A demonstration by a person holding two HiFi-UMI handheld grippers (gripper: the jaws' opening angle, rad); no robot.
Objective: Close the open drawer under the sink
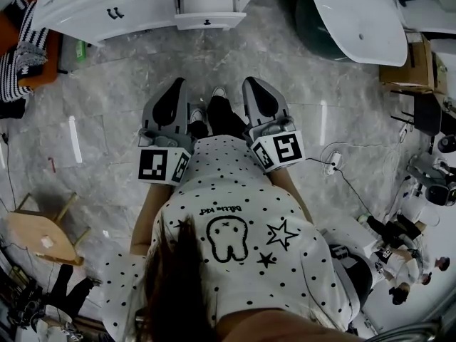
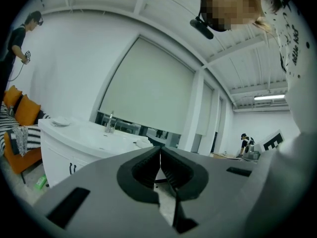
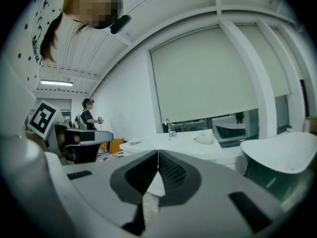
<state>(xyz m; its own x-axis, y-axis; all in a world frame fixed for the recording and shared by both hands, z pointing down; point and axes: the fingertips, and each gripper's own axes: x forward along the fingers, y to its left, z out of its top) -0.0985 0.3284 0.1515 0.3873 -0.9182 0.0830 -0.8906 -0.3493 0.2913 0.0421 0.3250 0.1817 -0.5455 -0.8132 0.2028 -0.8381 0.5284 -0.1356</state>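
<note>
A: Where's the drawer (image 1: pixel 209 18)?
B: Pulled out of the white cabinet (image 1: pixel 92 9), well ahead of the person.
A: Tools?
B: Left tool (image 2: pixel 160 152) and right tool (image 3: pixel 158 155) both pressed together, empty. Shirt (image 1: pixel 235 219) lettering unreadable.

— What colour is the drawer (image 1: pixel 209 11) at the top of the frame?
— White, like its cabinet (image 1: pixel 142 9). The floor (image 1: pixel 342 105) is grey and marbled.
— The tools?
— The left gripper (image 1: pixel 179 84) and right gripper (image 1: pixel 251 84) are grey and black, with black-and-white square markers.
— Upper left?
— An orange seat (image 1: pixel 43 73) and a black-and-white striped cloth (image 1: pixel 21 41).
— The shirt (image 1: pixel 235 191)?
— White, with black dots.
</note>
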